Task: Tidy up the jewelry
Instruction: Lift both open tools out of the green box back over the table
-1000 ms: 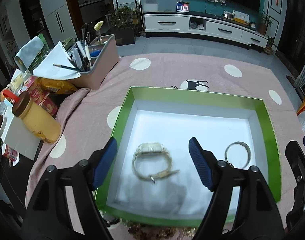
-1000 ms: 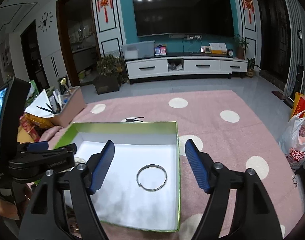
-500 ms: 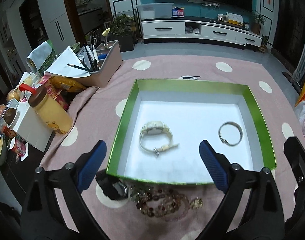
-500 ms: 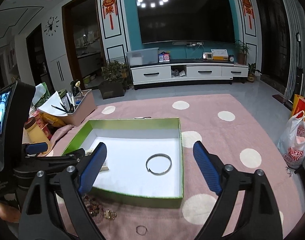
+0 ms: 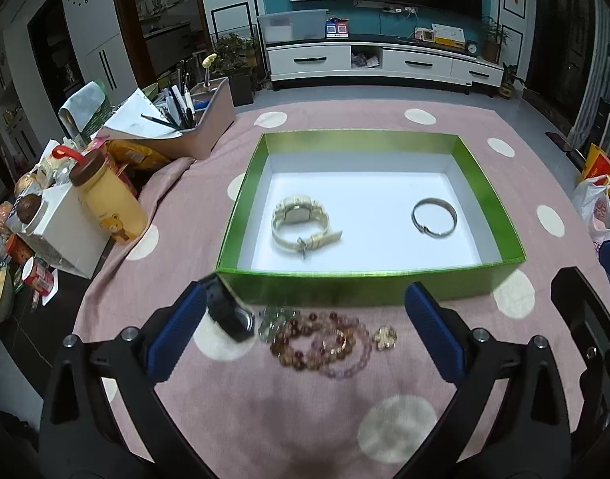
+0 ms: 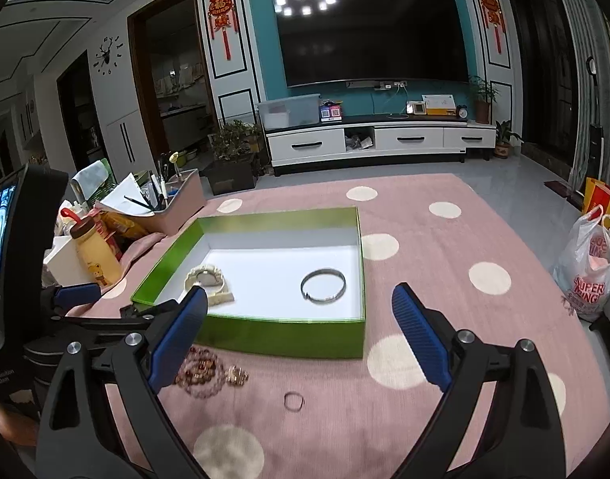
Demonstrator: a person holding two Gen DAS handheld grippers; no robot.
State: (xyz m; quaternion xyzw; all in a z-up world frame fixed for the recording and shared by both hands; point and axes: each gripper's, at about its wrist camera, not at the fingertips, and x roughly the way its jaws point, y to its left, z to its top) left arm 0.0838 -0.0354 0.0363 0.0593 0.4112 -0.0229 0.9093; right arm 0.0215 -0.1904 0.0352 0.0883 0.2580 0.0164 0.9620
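Note:
A green box (image 5: pixel 368 283) (image 6: pixel 281 337) with a white floor lies on the pink dotted cloth. Inside it rest a cream watch (image 5: pixel 301 225) (image 6: pixel 209 281) on the left and a silver bangle (image 5: pixel 434 217) (image 6: pixel 323 285) on the right. In front of the box lie beaded bracelets (image 5: pixel 324 343) (image 6: pixel 199 373), a gold charm (image 5: pixel 386 336) (image 6: pixel 237 375), a dark watch (image 5: pixel 227 311) and a thin ring (image 6: pixel 294 401). My left gripper (image 5: pixel 305 339) hangs over the beads, jaws opening, nothing between them. My right gripper (image 6: pixel 301 343) is also opening and empty, near the box's front wall.
At the left stand a yellow bottle (image 5: pixel 109 203), a white carton (image 5: pixel 65 227), snack packs and a pen caddy (image 5: pixel 193 127). A plastic bag (image 6: pixel 592 267) sits on the right. The left gripper's body (image 6: pixel 21 271) fills the right wrist view's left side.
Both grippers have pulled back out of the box and opened wider. The watch and bangle stay lying in the box; the beads, dark watch and ring on the cloth came into view.

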